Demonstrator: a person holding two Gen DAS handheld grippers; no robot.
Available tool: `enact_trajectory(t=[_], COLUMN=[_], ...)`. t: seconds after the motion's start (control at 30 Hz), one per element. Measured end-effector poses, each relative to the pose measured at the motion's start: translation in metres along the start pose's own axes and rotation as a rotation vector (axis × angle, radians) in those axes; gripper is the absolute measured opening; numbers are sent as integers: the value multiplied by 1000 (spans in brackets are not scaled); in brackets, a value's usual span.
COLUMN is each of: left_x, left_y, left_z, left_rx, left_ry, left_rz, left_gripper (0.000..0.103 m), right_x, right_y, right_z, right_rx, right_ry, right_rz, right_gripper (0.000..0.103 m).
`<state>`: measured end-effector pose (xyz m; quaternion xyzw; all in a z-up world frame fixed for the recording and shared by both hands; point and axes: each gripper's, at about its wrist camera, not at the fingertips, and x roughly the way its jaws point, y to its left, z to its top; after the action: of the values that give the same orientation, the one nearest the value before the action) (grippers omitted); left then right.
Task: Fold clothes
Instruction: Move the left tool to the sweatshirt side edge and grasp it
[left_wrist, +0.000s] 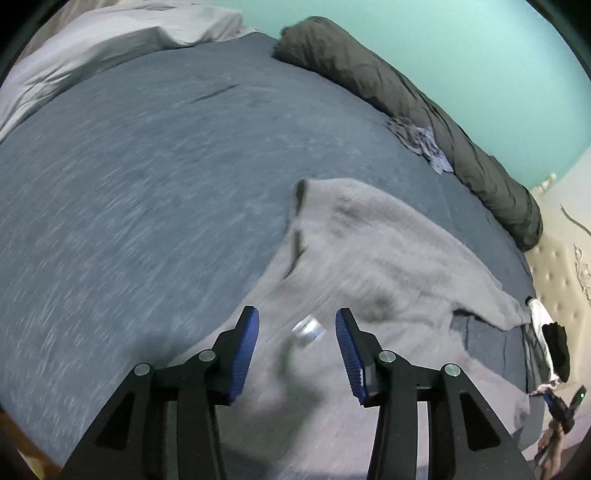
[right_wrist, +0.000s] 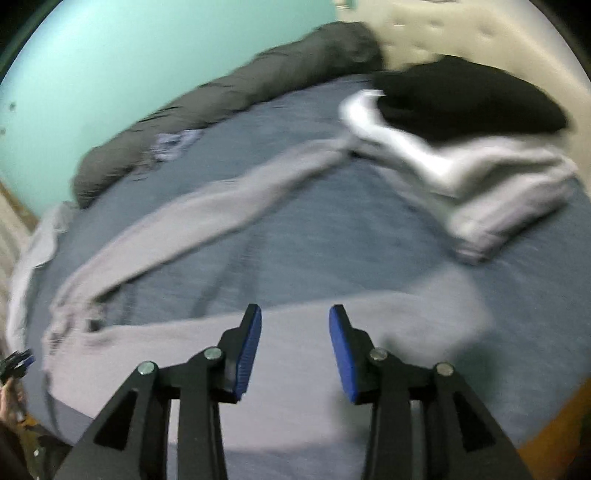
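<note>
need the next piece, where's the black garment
Right wrist view, upper right: the black garment tops a stack of folded grey and white clothes near the padded headboard.

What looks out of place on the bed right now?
The grey sweatpants lie askew, legs splayed apart across the blue sheet, not yet folded. A small patterned cloth sits crumpled against the dark rolled blanket. Nothing looks spilled or damaged, though the pictures are blurred.
</note>
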<state>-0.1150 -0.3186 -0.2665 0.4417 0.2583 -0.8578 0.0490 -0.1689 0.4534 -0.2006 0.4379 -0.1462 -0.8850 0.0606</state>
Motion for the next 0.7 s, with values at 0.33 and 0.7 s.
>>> enact_trajectory(t=[0.33, 0.7], left_x=[65, 114], left_y=[-15, -2], left_z=[67, 101], left_rx=[-8, -42], left_ry=[45, 80], left_rz=[4, 16], left_gripper=[61, 61], right_x=[118, 171], right_y=[144, 189], right_z=[-15, -44], right_rx=[-45, -121], right_ry=[87, 122], right_rz=[269, 334], right_gripper=[38, 38])
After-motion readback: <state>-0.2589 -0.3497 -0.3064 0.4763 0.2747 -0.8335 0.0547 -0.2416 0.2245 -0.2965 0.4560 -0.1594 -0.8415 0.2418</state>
